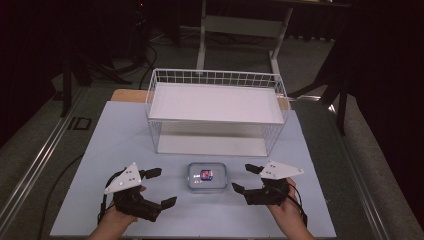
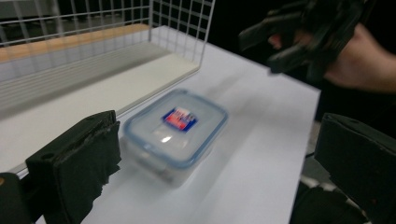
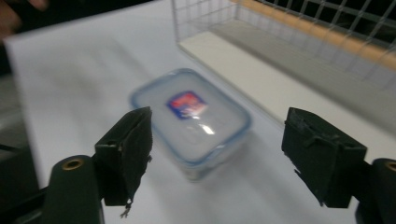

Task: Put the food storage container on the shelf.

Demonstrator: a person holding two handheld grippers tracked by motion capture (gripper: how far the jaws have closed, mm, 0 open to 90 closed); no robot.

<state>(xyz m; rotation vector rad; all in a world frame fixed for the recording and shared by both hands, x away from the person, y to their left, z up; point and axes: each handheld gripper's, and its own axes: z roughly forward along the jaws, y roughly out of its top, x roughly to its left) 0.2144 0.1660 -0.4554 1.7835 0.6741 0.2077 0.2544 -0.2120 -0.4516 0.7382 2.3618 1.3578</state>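
A small clear plastic container [image 1: 207,176] with a blue-rimmed lid and a red and blue sticker stands on the pale table, near its front edge. My left gripper [image 1: 162,186] hovers to its left, open, with nothing between the jaws. On the other side, my right gripper [image 1: 243,178] is open too and holds nothing. In the left gripper view the container [image 2: 175,128] lies ahead of my left gripper [image 2: 224,140], apart from it, with the right gripper [image 2: 280,44] beyond. The right gripper view has the container [image 3: 191,121] just ahead of my right gripper [image 3: 222,137].
A white wire basket [image 1: 215,77] with a white board across it stands on the far half of the table [image 1: 115,145], just behind the container. Dark stands and cables sit on the floor beyond. Bare tabletop lies left and right of the grippers.
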